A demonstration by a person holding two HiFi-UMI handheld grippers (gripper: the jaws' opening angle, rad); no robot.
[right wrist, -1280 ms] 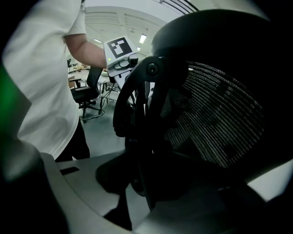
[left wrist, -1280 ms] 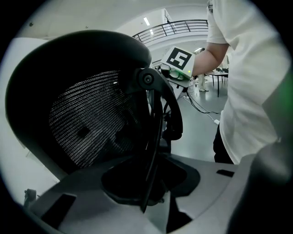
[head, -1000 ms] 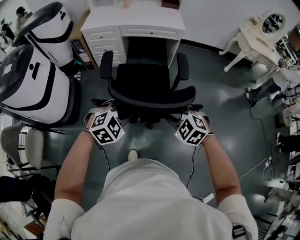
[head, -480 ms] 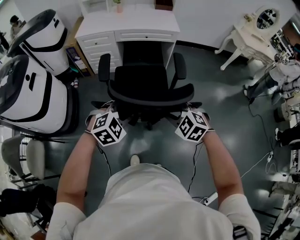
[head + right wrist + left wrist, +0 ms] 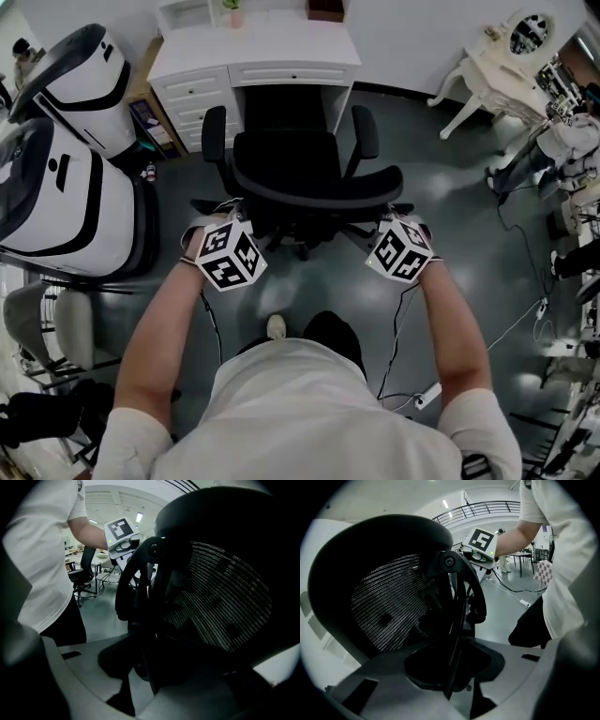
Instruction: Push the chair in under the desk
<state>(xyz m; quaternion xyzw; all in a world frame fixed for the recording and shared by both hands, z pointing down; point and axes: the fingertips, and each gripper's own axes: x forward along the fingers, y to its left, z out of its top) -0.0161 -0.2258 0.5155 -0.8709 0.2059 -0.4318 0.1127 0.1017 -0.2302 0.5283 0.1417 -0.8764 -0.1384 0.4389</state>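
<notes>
A black mesh office chair (image 5: 286, 155) faces the white desk (image 5: 253, 47), its seat partly in the knee gap. My left gripper (image 5: 229, 214) holds the left end of the curved backrest (image 5: 319, 192), and my right gripper (image 5: 390, 216) holds the right end. In the left gripper view, the backrest's thin rim (image 5: 457, 620) runs down between the grey jaws of the left gripper (image 5: 452, 670), with the mesh (image 5: 389, 606) to its left. The right gripper view mirrors this: the right gripper (image 5: 145, 667) is closed on the rim, with the mesh (image 5: 220, 602) to the right.
Two large white-and-black machines (image 5: 56, 178) stand close on the chair's left. A white vanity table (image 5: 511, 56) is at the back right. Cables (image 5: 520, 323) and a power strip (image 5: 427, 396) lie on the grey floor to the right. My shoe (image 5: 276, 326) is behind the chair base.
The chair has rolled a little towards the desk with both grippers still on the backrest. A dark trouser leg has come forward under my body.
</notes>
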